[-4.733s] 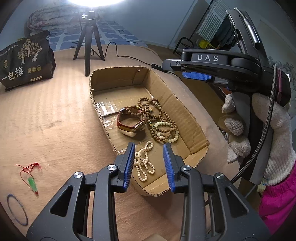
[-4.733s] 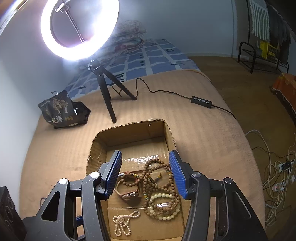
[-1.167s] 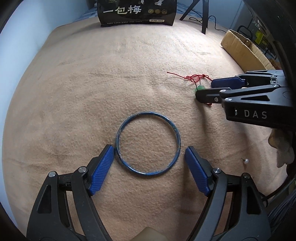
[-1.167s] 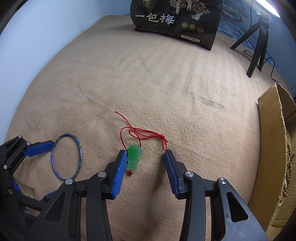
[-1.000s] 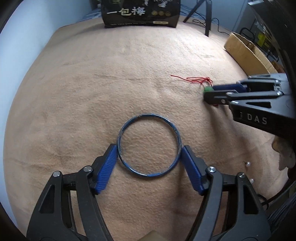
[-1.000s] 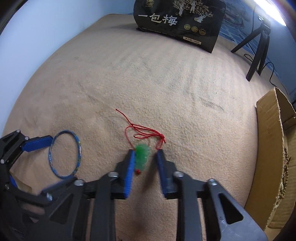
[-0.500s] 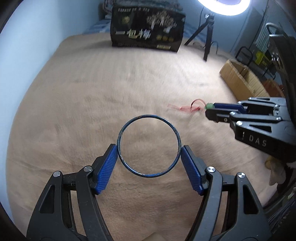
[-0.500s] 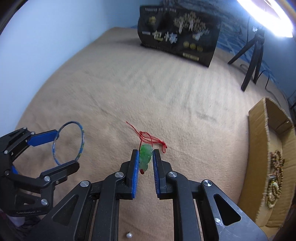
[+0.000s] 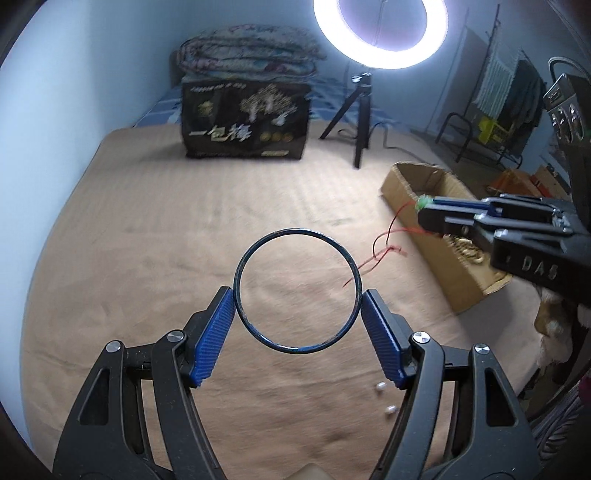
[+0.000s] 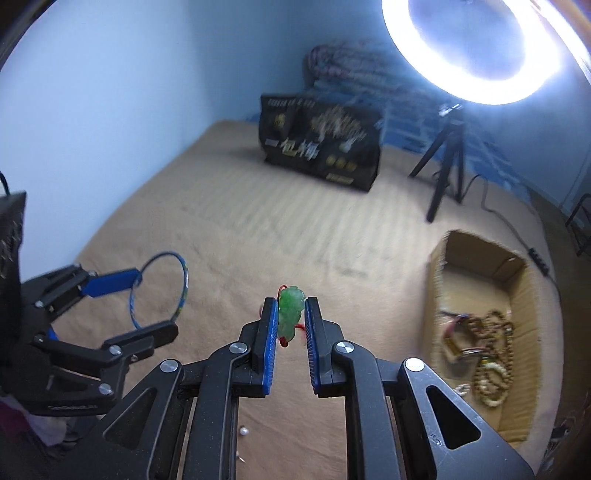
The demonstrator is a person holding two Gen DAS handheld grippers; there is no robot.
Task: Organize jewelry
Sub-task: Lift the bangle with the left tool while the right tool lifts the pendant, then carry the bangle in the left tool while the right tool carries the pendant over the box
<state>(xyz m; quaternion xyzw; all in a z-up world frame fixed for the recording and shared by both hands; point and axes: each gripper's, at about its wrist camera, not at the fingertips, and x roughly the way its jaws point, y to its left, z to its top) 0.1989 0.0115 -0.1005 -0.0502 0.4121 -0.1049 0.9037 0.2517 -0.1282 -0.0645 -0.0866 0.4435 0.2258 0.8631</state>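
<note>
Cardboard box, open-topped, shallow, on tan blanket-covered bed; contents: brown wooden bead strands, pale bead loop, watch-like band, heaped together at the near end; far end bare cardboard. Left hand-held gripper: blue pads clamped on either side of a thin dark-blue bangle, held clear above the bed. Right hand-held gripper: pads nearly together, pinching a green pendant whose red cord hangs loose below. Loose items on bed: small white pearls near the grippers. Background: black printed bag, ring light on tripod.
</note>
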